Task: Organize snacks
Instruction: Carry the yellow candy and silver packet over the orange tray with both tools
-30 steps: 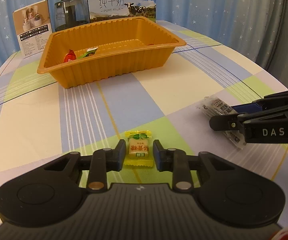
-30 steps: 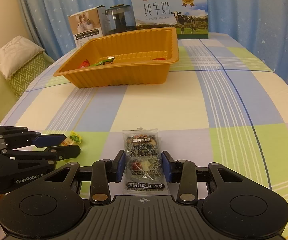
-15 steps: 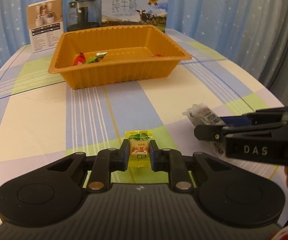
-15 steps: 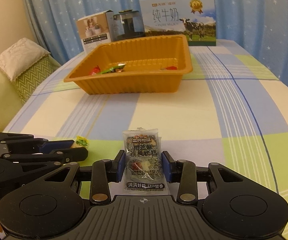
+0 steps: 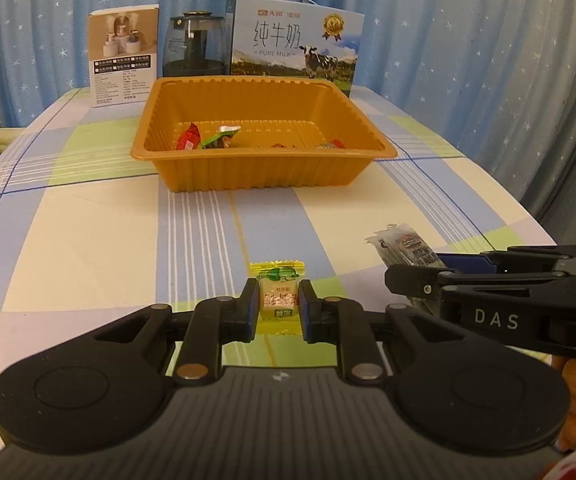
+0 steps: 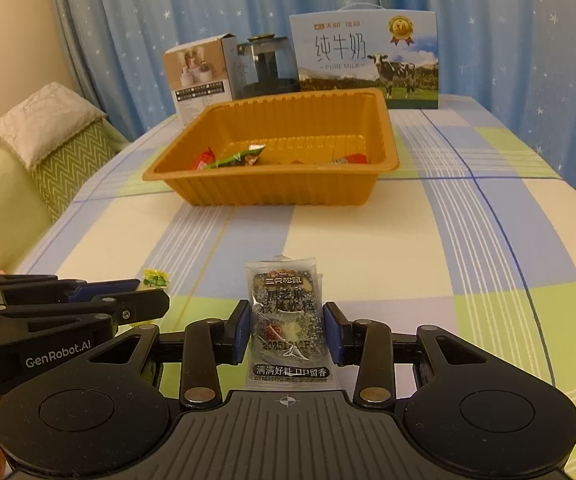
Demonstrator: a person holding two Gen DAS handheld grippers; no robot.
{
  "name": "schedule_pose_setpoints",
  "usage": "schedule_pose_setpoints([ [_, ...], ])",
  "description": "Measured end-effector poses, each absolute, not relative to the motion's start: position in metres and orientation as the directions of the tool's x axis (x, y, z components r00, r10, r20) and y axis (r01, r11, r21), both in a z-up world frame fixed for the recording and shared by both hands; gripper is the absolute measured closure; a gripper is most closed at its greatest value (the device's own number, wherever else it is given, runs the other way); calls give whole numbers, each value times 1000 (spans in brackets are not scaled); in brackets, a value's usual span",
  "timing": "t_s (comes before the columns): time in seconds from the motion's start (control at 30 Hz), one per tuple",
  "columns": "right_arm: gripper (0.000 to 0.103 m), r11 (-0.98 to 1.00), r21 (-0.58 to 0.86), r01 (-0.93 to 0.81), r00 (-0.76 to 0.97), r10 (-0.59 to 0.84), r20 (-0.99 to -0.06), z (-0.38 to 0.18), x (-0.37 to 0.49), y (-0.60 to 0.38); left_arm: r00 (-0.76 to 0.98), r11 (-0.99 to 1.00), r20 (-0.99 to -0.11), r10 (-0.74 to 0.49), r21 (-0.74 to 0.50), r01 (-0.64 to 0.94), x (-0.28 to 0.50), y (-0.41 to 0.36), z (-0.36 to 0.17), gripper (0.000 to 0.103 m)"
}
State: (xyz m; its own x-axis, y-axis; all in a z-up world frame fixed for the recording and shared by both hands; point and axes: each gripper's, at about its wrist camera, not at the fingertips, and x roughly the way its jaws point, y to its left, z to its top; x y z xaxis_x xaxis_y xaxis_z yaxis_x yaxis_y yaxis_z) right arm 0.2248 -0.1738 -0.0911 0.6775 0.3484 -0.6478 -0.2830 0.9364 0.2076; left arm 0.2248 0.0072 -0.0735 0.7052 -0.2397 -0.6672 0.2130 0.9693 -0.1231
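My left gripper (image 5: 278, 306) is shut on a small yellow wrapped candy (image 5: 278, 294) and holds it above the checked tablecloth. My right gripper (image 6: 286, 332) is shut on a dark sesame-walnut cake packet (image 6: 286, 316), also lifted. Each gripper shows in the other's view: the right one with its packet (image 5: 403, 246) at the right, the left one with the candy tip (image 6: 156, 279) at the left. The orange plastic tray (image 5: 264, 176) stands ahead at mid-table with several wrapped snacks (image 5: 208, 140) inside; it also shows in the right wrist view (image 6: 284, 192).
Behind the tray stand a pure-milk carton (image 5: 295, 40), a dark glass kettle (image 5: 194, 46) and a small product box (image 5: 124, 56). A green sofa with a cushion (image 6: 44, 128) lies left of the table. Blue starred curtains hang behind.
The left gripper closed on the yellow candy. Both grippers rose with their snacks, so the tray's inside shows more. The right gripper kept its grip on the packet.
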Motion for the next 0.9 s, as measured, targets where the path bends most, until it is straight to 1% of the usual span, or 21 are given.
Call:
schedule_pose_setpoints([
  [0.43, 64, 944, 215, -250, 728, 330, -600, -63, 240, -174, 750, 968, -613, -248, -142, 205, 243, 8, -45, 85],
  [0.67, 64, 943, 241, -230, 759, 329, -563, -46, 259, -170, 788, 972, -570, -233, -146, 182, 269, 20, -24, 85],
  [0.9, 64, 941, 244, -234, 772, 333, -541, -34, 285, -165, 806, 974, -547, -225, -148, 171, 294, 27, -15, 85],
])
